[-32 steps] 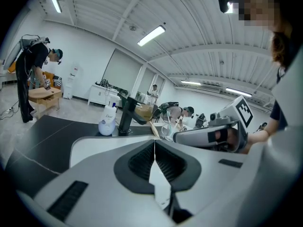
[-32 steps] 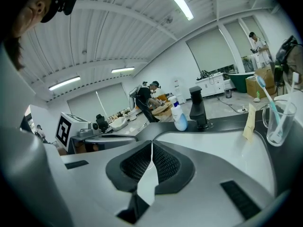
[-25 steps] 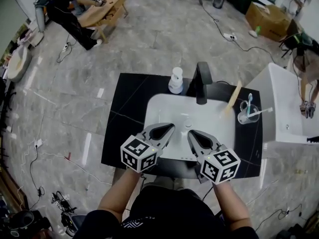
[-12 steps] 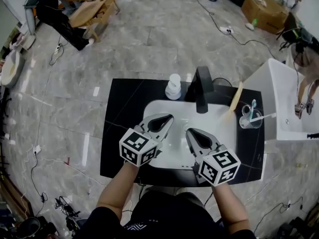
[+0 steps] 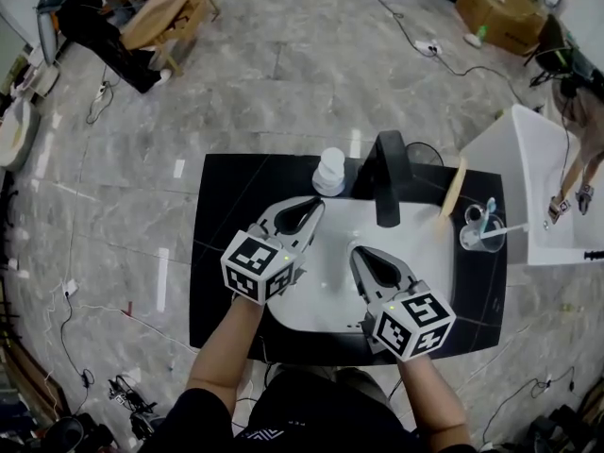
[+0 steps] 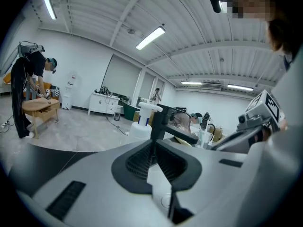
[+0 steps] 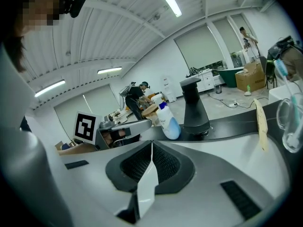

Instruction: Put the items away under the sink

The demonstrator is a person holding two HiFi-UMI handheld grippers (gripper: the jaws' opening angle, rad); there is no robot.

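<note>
Risk: left tool (image 5: 316,208) and right tool (image 5: 359,253), both pressed together and empty, hover before the faucet (image 5: 390,179). Closed jaws could topple the pump bottle (image 5: 330,172) just left of it, or the toothbrush cup (image 5: 478,232) to its right.

The white basin (image 5: 429,253) at mid-frame lay open for passage. Along its upper edge the black faucet (image 5: 389,182) rose at centre, with a soap bottle (image 5: 329,173) just left of it, near the left tool (image 5: 304,215). To the upper right, a wooden strip (image 5: 454,189) and a glass (image 5: 477,232) crowded the worktop (image 5: 222,253), whose left side offered room.
</note>
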